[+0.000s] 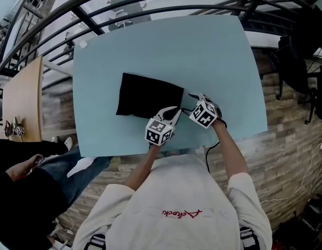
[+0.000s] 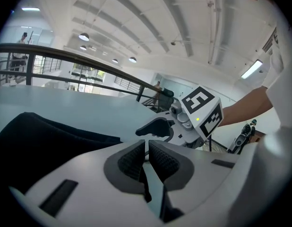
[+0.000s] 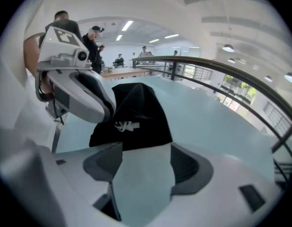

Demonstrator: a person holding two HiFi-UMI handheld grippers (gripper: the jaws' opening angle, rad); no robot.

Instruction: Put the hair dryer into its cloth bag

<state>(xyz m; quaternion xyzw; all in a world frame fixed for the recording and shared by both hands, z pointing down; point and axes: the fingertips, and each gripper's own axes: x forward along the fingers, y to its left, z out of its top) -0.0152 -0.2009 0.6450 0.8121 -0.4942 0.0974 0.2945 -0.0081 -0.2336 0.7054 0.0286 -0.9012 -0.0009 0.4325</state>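
Left gripper (image 2: 147, 144): jaws clenched, nothing between. Tips low at bag's near corner; I judge shut tips serve to press cloth.
Right gripper (image 3: 141, 150): jaws released, empty, aimed at bag (image 3: 132, 110) just ahead, probably to take its end.
White tie or label (image 3: 127, 125) at bag's near end, so mouth likely faces my grippers.
Bag humped on table (image 1: 213, 51); dryer unseen, probably inside.
Bag's long axis runs left-right in head view, slightly skewed.
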